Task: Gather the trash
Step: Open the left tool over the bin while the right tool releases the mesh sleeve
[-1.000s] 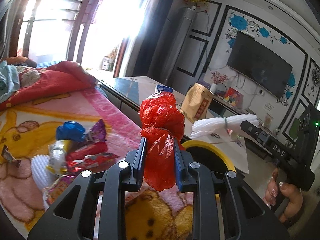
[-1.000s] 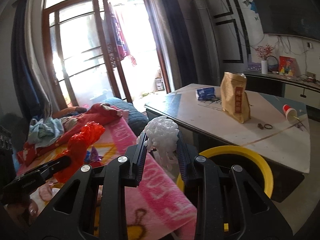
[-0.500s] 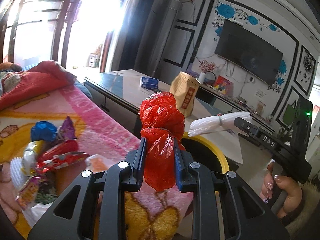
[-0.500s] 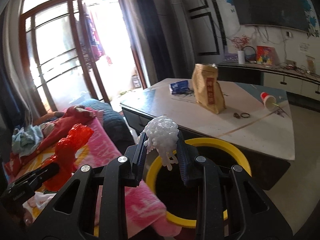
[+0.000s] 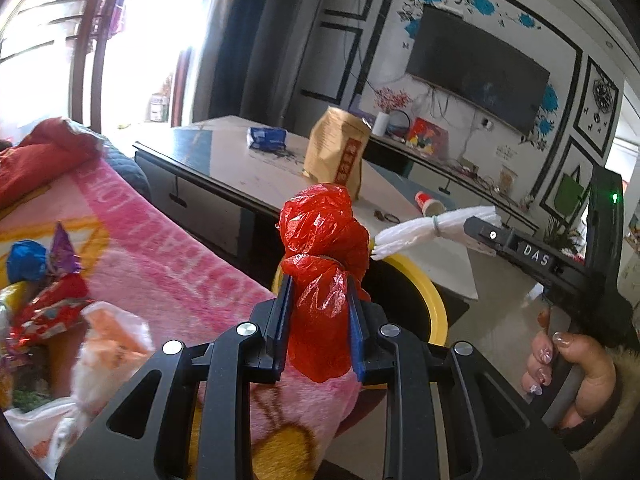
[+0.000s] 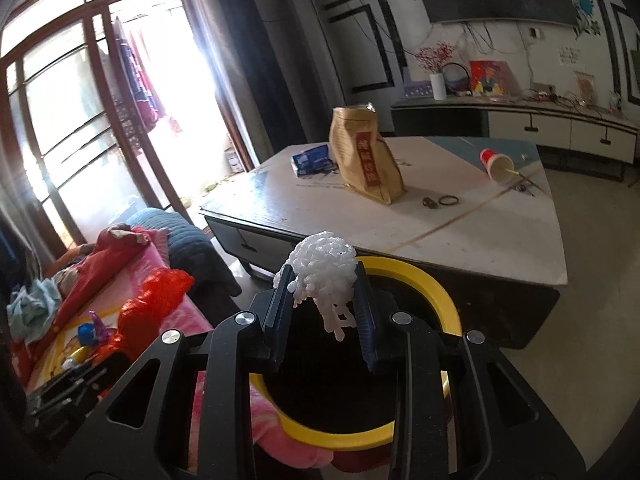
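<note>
Left gripper (image 5: 320, 320) clamped on red plastic bag (image 5: 324, 248), pads at knotted waist; bag crumpled, judged light, soft, slippery; waist grip suits. Right gripper (image 6: 324, 312) clamped on white foam net (image 6: 324, 272); judged featherlight, springy, easily snagged; loose strands dangle below pads. Yellow-rimmed bin (image 6: 432, 288) at 6 o'clock beneath net, interior dark, contents not discernible. Bag at bin's 9 o'clock edge, over pink blanket (image 5: 168, 248). Remaining wrappers (image 5: 44, 292) on blanket, well apart.
</note>
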`<state>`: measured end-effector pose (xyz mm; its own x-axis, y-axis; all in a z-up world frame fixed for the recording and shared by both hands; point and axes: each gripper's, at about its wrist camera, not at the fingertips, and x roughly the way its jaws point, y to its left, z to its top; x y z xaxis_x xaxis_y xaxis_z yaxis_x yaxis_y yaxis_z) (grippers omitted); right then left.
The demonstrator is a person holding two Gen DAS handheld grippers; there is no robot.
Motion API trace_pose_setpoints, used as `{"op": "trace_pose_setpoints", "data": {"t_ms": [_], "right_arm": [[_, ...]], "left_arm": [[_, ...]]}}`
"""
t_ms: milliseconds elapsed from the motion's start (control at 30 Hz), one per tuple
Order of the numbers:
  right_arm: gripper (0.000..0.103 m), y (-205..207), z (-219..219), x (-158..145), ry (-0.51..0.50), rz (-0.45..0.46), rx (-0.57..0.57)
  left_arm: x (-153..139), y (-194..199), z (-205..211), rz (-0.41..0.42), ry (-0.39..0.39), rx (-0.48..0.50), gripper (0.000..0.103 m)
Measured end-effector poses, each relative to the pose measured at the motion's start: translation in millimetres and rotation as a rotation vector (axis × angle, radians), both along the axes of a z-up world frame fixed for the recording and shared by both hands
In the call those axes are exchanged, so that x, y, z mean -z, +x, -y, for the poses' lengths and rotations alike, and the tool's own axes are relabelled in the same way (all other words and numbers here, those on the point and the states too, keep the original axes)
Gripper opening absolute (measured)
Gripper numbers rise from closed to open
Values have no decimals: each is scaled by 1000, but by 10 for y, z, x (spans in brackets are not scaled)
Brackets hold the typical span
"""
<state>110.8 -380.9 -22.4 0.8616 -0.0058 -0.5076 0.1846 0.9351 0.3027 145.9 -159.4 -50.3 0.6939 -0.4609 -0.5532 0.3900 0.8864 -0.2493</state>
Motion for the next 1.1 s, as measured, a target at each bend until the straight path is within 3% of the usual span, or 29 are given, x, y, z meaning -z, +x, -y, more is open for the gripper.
{"op": "trace_pose_setpoints", "data": {"t_ms": [533,633,700,767,867,1100], "right_arm": [[25,107,269,299,52,-120,79],[29,136,283,339,60,-133,84],[35,158,280,377,63,-145,81],[46,174,278,400,60,-153,80],[50,169,270,400,61,-152,83],[61,115,180,294,44,-120,68]], "left_arm": [[431,365,569,-85,88,74,24],[467,443,622,-95,93,73,27],[490,485,641,-96,97,66,36],[503,515,636,-97,91,58,51],[489,524,601,-99,85,41,72],[326,432,387,-70,43,-14,91]]}}
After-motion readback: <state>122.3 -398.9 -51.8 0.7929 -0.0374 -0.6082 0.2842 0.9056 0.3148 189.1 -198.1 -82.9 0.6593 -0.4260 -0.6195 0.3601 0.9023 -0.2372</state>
